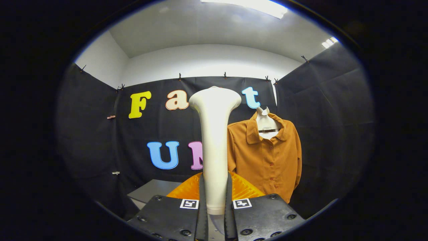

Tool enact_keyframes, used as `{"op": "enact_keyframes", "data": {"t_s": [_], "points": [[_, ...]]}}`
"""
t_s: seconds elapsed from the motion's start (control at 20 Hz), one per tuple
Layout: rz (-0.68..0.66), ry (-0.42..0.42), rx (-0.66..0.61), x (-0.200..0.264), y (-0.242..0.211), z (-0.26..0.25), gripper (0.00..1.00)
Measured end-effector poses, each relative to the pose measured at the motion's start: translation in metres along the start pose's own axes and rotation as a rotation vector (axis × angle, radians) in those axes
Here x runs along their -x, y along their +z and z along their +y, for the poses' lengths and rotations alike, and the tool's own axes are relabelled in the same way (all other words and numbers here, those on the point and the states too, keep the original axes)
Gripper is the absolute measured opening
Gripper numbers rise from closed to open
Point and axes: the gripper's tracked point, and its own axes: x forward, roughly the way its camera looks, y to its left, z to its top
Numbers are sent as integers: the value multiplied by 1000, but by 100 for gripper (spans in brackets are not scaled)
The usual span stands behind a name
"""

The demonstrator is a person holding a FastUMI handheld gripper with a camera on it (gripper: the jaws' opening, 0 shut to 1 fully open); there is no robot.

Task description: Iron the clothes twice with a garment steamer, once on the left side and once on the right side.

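The hand-held gripper [214, 201] is closed on the steamer [214, 147], its 2 fingers [201, 204] pressing the handle from either side. The steamer stands upright between them, its pale handle rising to a wide flared head at 12 o'clock. Just behind the fingers sits an orange ribbed part [244, 189], partly hidden by the handle. Beyond the fingers, at about 1 o'clock, a brown button-up shirt [267, 160] hangs on a white hanger [265, 122] in front of the black cloth wall, collar open and front facing the camera. The steamer head is well apart from the shirt. At 10 o'clock, low down, a corner of a grey surface [152, 192] shows.
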Motion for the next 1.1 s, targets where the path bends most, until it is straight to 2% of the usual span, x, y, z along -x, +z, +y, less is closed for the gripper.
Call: {"op": "enact_keyframes", "data": {"t_s": [0.55, 1.1], "points": [[4, 68, 21, -12, -3, 6, 22], [10, 76, 18, -24, -6, -7, 22]]}}
